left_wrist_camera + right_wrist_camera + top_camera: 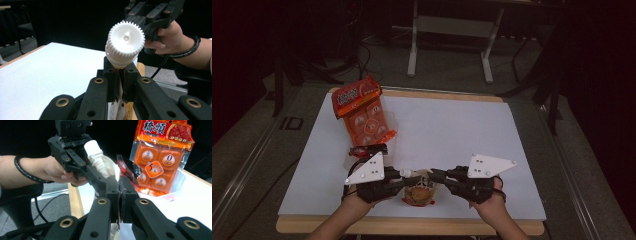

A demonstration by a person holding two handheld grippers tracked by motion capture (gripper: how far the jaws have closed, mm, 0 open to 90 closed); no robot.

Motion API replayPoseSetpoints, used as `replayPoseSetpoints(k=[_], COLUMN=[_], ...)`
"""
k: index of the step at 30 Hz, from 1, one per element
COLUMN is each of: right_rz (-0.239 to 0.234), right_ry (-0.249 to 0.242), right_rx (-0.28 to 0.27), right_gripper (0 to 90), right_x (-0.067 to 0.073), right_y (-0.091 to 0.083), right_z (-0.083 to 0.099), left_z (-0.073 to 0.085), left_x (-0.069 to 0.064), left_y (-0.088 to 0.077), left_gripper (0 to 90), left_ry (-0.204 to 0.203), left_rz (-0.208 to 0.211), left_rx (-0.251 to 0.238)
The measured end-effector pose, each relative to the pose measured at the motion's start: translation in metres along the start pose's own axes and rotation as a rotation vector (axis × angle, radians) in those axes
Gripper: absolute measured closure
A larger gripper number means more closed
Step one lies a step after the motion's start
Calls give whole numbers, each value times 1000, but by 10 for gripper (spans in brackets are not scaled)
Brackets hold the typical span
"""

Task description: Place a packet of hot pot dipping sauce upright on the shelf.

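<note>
Between your two hands, above the desk point(452, 125) near edge: one spouted pouch point(418, 192), white ribbed cap point(125, 40). Soft, light, slippery film; stiff only at spout. Left hand-held gripper point(404, 173) and right hand-held gripper point(432, 175) both clenched on its top edge. Hold near the spout.

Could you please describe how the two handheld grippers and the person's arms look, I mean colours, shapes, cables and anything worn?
Both the left gripper and the right gripper are black, built from linked bars with brass-coloured rivets. Each carries a pale grey three-cornered plate on top, dotted with small holes. A black cable trails from the left one. The forearms are bare of sleeves; a black coiled band circles the right wrist.
</note>
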State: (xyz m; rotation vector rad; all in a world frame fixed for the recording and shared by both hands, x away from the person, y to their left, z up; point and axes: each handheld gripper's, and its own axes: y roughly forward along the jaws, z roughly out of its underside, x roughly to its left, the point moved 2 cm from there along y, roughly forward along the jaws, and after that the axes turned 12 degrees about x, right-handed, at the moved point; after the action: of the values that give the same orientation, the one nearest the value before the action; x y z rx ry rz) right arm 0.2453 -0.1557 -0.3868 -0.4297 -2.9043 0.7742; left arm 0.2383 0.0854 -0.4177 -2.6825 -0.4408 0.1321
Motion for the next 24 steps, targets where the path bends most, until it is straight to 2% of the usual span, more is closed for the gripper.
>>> replayPoseSetpoints(k=[2,5,6,8,11,15,16,19,22,24], right_rz=[2,17,17,10,28,57,67,88,92,89], right_ry=[0,-2,1,12,28,46,50,65,95,97], right_rx=[-5,-12,-15,-9,-12,-15,-19,-22,-39,-43], right_gripper=[854,765,732,633,519,425,389,319,239,147], right_x=[0,0,-1,-2,-7,-11,-12,-16,-20,-22], right_y=[0,-1,-1,-2,-4,-7,-7,-10,-13,-14], right_z=[0,-1,-2,-2,-1,2,2,4,6,8], left_z=[0,-1,-2,-3,-5,-6,-6,-6,-6,-6], left_x=[0,0,1,1,2,4,6,11,17,20], left_y=[0,-2,-3,-6,-11,-20,-22,-29,-36,-42], left_gripper=[860,867,868,869,873,874,875,875,875,875], left_ry=[-1,-5,-6,-3,5,16,12,5,2,5], left_rz=[-2,-5,3,-11,-25,-66,-63,-94,-126,-150], left_rx=[-8,-18,-22,-31,-34,-47,-51,-64,-72,-79])
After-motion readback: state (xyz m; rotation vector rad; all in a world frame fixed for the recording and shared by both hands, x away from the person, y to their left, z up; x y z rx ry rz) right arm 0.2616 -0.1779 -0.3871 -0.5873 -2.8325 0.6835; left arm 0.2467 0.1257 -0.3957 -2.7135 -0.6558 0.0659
